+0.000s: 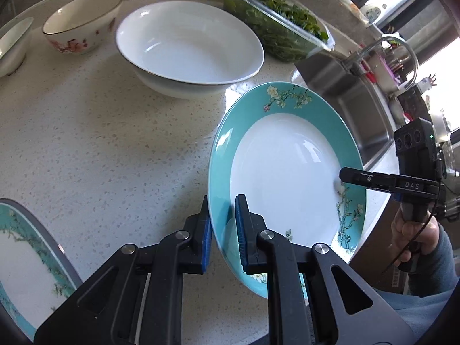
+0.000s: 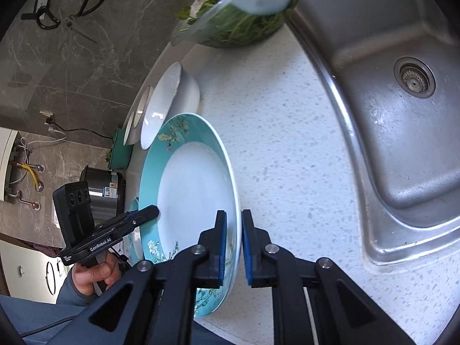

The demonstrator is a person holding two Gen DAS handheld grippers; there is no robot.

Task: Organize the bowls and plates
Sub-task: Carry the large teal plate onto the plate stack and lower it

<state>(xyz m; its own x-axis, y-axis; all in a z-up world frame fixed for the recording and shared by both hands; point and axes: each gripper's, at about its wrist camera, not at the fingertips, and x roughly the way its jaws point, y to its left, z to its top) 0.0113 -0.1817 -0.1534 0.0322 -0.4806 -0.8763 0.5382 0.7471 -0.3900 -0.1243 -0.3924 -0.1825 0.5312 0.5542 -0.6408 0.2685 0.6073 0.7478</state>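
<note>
A teal-rimmed plate with a white centre and flower pattern [image 1: 284, 172] is held tilted above the speckled counter [image 1: 100, 149]. My left gripper [image 1: 224, 230] is shut on its near rim. My right gripper [image 2: 233, 244] is shut on the opposite rim of the same plate [image 2: 195, 189]; its finger shows in the left wrist view [image 1: 356, 176]. A second teal plate [image 1: 26, 258] lies at lower left. A large white bowl [image 1: 187, 46], a flowered bowl [image 1: 82, 23] and a small white bowl [image 1: 13, 43] stand on the counter behind.
A clear container of green leaves [image 1: 281, 20] stands behind the white bowl. A steel sink [image 2: 388, 115] with a tap [image 1: 396, 49] lies right of the plate. Scissors [image 2: 72, 17] hang on the grey wall. A steel pot [image 2: 103, 192] stands at the far end.
</note>
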